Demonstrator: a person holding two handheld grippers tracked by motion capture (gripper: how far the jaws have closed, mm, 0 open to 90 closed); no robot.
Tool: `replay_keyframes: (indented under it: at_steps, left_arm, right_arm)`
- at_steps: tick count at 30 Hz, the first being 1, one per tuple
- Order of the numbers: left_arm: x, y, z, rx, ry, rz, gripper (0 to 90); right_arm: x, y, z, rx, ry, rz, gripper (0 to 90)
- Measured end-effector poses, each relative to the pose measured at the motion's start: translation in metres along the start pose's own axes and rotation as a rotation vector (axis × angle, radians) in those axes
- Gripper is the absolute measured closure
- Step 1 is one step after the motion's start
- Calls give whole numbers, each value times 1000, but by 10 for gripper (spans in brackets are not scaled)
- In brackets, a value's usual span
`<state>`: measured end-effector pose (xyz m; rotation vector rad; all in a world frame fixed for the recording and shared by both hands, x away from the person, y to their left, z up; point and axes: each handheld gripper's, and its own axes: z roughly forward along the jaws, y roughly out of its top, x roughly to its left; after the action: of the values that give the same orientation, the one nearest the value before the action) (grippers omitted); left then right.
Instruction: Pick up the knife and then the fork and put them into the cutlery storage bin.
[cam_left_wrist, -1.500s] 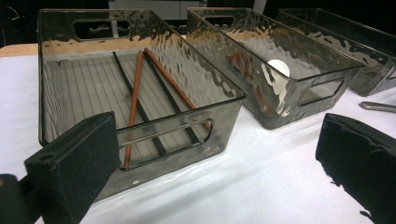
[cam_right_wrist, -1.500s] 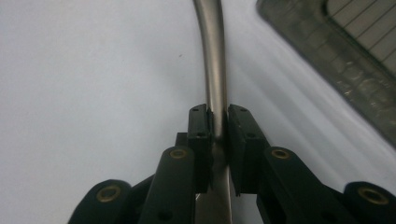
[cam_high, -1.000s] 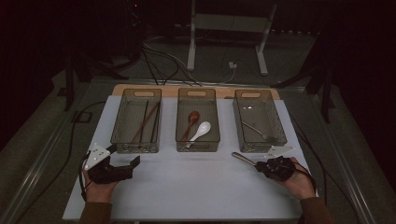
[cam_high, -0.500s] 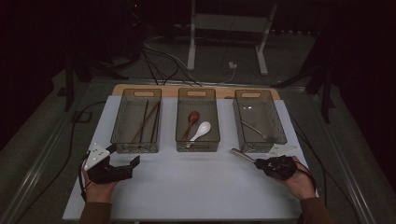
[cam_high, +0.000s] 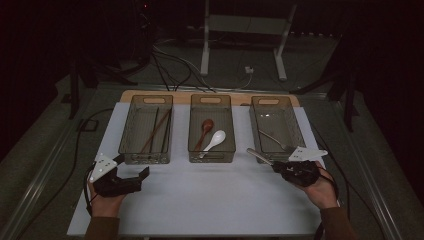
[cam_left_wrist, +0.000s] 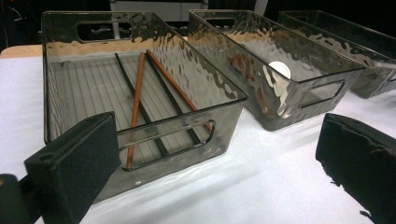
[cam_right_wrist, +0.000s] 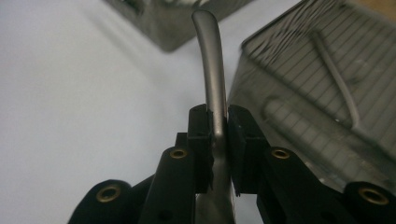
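Three clear bins sit in a row on the white table (cam_high: 210, 200): left bin (cam_high: 131, 145) has chopsticks (cam_high: 155, 131), middle bin (cam_high: 196, 145) has a wooden spoon (cam_high: 205, 129) and a white spoon (cam_high: 215, 141), right bin (cam_high: 299, 132) has one metal utensil (cam_high: 274, 140) lying on its floor. Looks like sorting by type, so each bin takes one kind of cutlery.

Right gripper (cam_high: 280, 167) is clamped narrow on a metal handle (cam_right_wrist: 212, 70). Pads pinch it across its flat faces, handle running out straight ahead along the jaws. In the high view the metal piece (cam_high: 259, 156) sticks out to the far left from the gripper, held off the table, just at the near left corner of the right bin. Which end of the piece is in the jaws I cannot tell; the rest is hidden below them. Grip across the flat faces likely stops it twisting on the way over the rim. Probable target is the right bin, since metal already lies there.

Left gripper (cam_high: 131, 177) rests near the left bin's near wall, jaws wide, nothing between them. Parked, out of the way.

No brands, labels or readable writing anywhere on bins, table or grippers.
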<state>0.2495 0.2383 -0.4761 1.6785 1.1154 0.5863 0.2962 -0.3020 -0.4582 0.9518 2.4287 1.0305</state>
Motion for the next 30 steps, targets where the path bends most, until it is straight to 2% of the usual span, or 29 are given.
replay_keyframes:
  at_steps: [1, 13, 30]
  left_arm:
    - [0, 0, 0, -1, 0, -2, 7]
    - [1, 0, -1, -5, 3, -6, 7]
    - [2, 0, -1, -4, 5, -10, 8]
  right_arm:
    - [-2, 2, -2, -11, 7, 7, 808]
    - [-29, 19, -19, -126, -77, 100, 808]
    - [-71, 32, -11, -170, -222, 248, 807]
